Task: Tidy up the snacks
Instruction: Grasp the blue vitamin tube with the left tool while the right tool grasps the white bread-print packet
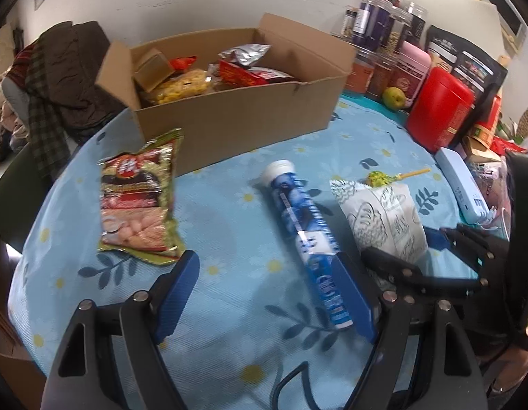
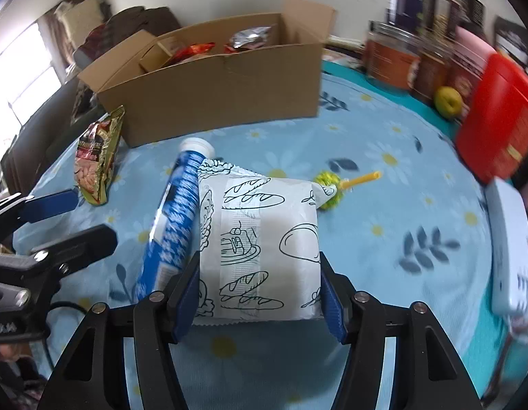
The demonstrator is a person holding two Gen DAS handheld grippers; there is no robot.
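Blue floral tablecloth, carrying loose snacks and an open cardboard box near its far edge. Box contents: a yellow packet, red wrappers, a silver foil bag, a small brown carton. White bread packet, printed with black line drawings of baguettes, cake and loaves; its strip of fine print is too small to read. It lies on the cloth between the blue pads of the right gripper, both pads pressing its sides. Blue tube with white cap, lettering blurred and unreadable, lies just left of the bread packet, touching it. Left gripper has its jaws apart over the cloth, the tube's lower end against the inner face of one pad, nothing clamped. Green-and-red snack bag with large white characters, flat by the box's near corner. Lollipop, yellow-green wrapper, yellow stick, beyond the bread packet. Only the left wrist view shows the dark clothing heaped left of the box clearly; jars and a red tin line the right edge, sharper there than in the right wrist view.
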